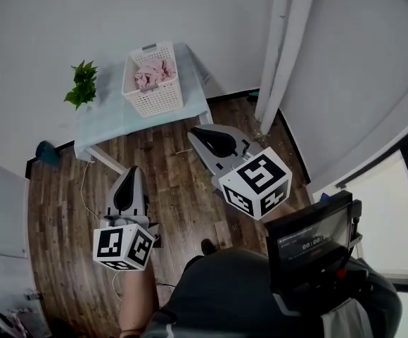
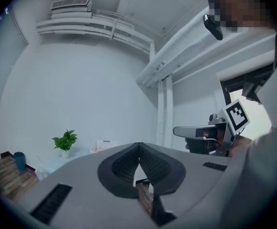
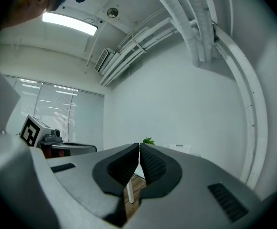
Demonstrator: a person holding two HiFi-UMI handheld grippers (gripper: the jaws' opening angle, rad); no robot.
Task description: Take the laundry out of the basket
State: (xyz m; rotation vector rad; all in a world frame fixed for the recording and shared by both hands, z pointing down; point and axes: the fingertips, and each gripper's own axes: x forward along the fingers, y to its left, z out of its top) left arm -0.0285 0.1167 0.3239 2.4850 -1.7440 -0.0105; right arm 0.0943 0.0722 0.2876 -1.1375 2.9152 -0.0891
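A white slatted laundry basket stands on a small pale table against the far wall. Pink laundry lies crumpled inside it. Both grippers hover over the wood floor, well short of the table. My left gripper is shut and empty, its tips pointing toward the basket. Further right and nearer the table, my right gripper is also shut with nothing between its pads. Only the basket's top edge shows in the right gripper view.
A green potted plant stands at the table's left end. A teal object sits on the floor by the wall. White pipes run up the right corner. A cable trails across the floor.
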